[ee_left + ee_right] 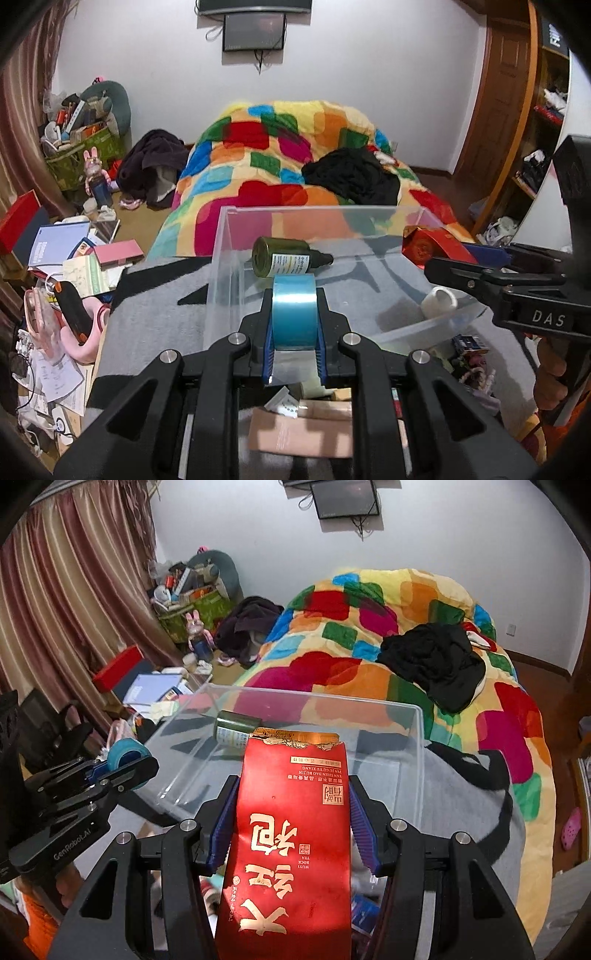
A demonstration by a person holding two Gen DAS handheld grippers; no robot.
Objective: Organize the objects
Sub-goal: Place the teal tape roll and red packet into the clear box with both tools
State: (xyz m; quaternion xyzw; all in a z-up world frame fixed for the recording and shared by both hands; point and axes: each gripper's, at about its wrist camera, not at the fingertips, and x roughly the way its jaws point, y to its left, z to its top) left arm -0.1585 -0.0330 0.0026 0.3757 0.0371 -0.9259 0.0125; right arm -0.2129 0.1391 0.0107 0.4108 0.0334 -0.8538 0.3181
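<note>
My left gripper (294, 299) is shut on a roll of blue tape (294, 317), held upright just short of the near wall of a clear plastic box (321, 208). Inside the box lie a dark green bottle (286, 256) on its side and a white roll (439, 301). My right gripper (293, 786) is shut on a red tea packet (291, 834) with gold lettering, its torn top over the near rim of the box (295, 698). In the right wrist view the bottle (231, 731) shows behind the packet, and the left gripper (123, 764) with the tape (123, 751) stands at the left.
The box sits on a grey and black cloth (155, 306), with beige packets (299, 432) and small items near its front. A bed with a colourful blanket (280, 155) and black clothes (351, 177) lies behind. Books and clutter (74, 254) crowd the left side.
</note>
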